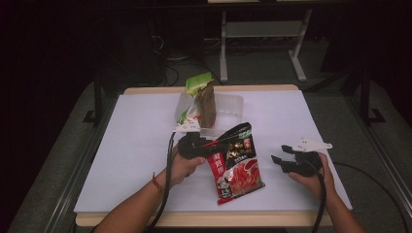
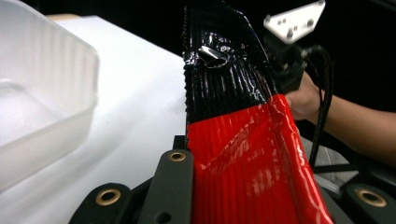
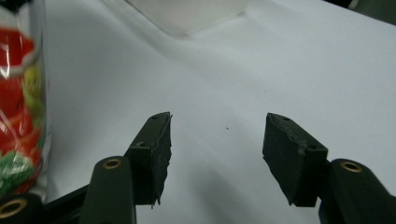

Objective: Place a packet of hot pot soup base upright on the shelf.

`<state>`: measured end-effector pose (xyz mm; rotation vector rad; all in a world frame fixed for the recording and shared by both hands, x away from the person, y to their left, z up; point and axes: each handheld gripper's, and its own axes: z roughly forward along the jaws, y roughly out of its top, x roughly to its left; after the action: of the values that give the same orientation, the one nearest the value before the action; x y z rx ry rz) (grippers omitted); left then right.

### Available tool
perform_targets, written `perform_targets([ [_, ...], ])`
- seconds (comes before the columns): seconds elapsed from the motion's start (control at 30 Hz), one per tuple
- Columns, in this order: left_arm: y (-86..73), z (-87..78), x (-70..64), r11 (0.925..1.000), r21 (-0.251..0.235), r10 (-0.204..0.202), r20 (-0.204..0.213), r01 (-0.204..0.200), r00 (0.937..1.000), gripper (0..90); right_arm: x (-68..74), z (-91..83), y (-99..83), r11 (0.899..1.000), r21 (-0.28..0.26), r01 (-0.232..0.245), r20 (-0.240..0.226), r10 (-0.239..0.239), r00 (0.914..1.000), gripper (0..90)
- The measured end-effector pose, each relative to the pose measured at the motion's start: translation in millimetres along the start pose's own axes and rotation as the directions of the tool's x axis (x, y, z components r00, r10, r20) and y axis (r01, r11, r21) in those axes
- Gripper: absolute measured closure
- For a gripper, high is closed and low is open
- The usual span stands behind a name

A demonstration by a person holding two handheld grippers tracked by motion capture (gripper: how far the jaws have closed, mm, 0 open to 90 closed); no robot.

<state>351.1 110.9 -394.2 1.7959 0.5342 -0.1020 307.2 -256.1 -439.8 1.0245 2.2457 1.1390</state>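
Observation:
A red and black snack packet (image 1: pixel 234 162) hangs tilted over the white table, its lower end touching the surface. My left gripper (image 1: pixel 210 144) is shut on the packet's upper left edge; in the left gripper view the glossy packet (image 2: pixel 243 140) rises from between the jaws. My right gripper (image 1: pixel 281 156) stands open just right of the packet, nothing between its fingers (image 3: pixel 156 149), with the packet's edge (image 3: pixel 21 112) at the far left of its view.
A clear plastic container (image 1: pixel 228 108) stands at the back middle of the table, with a green and brown packet (image 1: pixel 203 97) upright in it. The container's wall (image 2: pixel 42 93) lies left of my left gripper. White tabletop (image 1: pixel 131 145) spreads around.

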Motion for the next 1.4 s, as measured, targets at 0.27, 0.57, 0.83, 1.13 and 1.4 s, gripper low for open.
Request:
perform_targets([
  [0.27,7.5,-16.3,-0.1,0.9985,-0.045,0.026,-0.082,-0.030,0.9963,79.6,1.7,4.6,0.1,1.000,0.018,-0.003,-0.021,0.003,0.9998,39.2],
  [0.57,17.4,-37.6,2.0,0.9937,-0.091,0.047,-0.184,-0.065,0.9817,80.0,2.7,4.1,2.0,1.000,0.000,-0.015,-0.018,0.015,0.9997,37.0],
  [0.83,25.9,-43.0,-3.6,0.9885,-0.111,0.072,-0.249,-0.102,0.9658,80.2,2.4,1.0,2.8,1.000,-0.015,-0.022,-0.011,0.022,0.9997,35.3],
  [1.13,40.3,-49.0,-14.8,0.9786,-0.168,0.063,-0.307,-0.119,0.9497,80.0,5.3,-3.0,5.0,0.999,-0.034,-0.039,-0.021,0.038,0.9990,34.2],
  [1.4,67.8,-61.1,-14.7,0.9622,-0.221,0.058,-0.402,-0.159,0.9139,80.0,8.2,-2.4,6.2,0.999,-0.031,-0.037,-0.032,0.036,0.9988,33.5],
])
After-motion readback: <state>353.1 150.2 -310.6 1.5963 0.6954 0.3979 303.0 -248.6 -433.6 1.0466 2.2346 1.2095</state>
